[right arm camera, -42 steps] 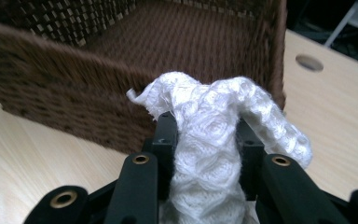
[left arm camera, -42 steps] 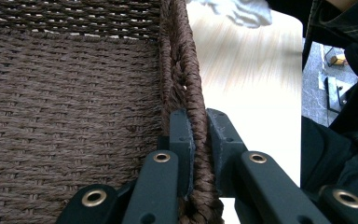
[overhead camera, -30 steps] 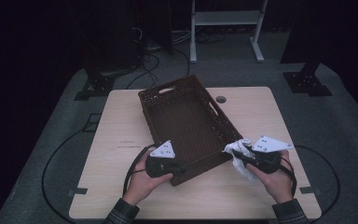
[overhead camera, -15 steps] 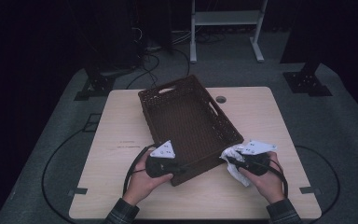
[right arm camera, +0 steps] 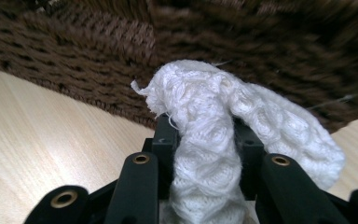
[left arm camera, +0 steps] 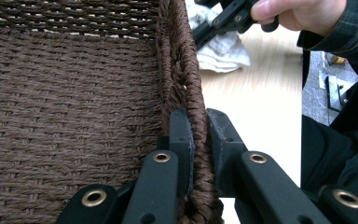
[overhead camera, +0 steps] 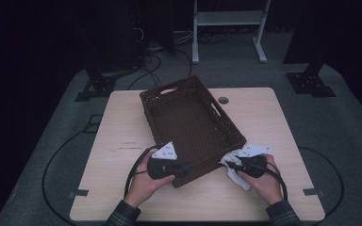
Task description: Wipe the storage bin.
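While the left tongs point(left arm camera: 199, 140) are clamped tight on the near rim of the woven basket point(overhead camera: 188, 122), apparently to keep it from sliding, the right tongs point(right arm camera: 205, 135) pinch a bunched white cloth point(right arm camera: 214, 126) and bring it against the basket's outer wall at its near right corner, which looks like wiping the wicker. In the high view the right tongs point(overhead camera: 233, 165) sit low beside that corner, cloth point(overhead camera: 238, 176) trailing onto the tabletop point(overhead camera: 122, 141). That basket is dark brown, rectangular, with cut-out handles in its walls, empty inside, and set at a slant across the middle of the tabletop. The cloth is knitted, with a waffle-like texture, crumpled into a thick roll between the jaws.
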`<state>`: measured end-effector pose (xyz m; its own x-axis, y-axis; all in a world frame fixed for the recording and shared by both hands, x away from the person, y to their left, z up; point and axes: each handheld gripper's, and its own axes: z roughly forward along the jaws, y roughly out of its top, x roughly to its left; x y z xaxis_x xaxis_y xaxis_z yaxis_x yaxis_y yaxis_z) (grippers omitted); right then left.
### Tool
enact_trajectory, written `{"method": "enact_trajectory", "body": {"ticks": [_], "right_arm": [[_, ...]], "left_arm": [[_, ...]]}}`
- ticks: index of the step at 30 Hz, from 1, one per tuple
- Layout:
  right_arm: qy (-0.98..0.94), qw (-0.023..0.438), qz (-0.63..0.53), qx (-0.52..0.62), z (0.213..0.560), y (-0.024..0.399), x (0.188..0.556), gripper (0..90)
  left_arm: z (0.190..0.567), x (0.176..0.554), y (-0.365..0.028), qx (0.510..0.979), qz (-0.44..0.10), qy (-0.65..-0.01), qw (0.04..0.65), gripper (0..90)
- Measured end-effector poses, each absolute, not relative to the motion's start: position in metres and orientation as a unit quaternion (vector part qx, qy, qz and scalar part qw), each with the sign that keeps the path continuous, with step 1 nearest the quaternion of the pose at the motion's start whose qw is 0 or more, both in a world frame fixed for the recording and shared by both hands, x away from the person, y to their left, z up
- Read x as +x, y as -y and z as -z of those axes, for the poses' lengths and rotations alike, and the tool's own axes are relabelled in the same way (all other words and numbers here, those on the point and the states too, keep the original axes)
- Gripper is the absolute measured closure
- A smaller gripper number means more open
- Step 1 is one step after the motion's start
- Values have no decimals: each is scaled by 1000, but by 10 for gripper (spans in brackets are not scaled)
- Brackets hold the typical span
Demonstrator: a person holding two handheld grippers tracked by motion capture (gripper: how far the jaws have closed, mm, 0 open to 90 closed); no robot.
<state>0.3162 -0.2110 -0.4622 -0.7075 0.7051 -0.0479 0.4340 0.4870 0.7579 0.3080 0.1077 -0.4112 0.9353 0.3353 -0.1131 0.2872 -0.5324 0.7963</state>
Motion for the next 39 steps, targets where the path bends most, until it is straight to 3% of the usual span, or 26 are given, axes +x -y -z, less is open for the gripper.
{"method": "enact_trajectory", "body": {"ticks": [20, 28, 39], "right_arm": [[-876, 168, -323, 315, 479, 196, 317, 695], [-869, 155, -352, 313, 469, 197, 313, 710], [-834, 183, -418, 310, 435, 208, 300, 711]], "left_arm": [[412, 308, -108, 873, -26, -180, 452, 808], [412, 308, -109, 873, -26, -180, 452, 808], [412, 308, -109, 873, -25, -180, 453, 808]]}}
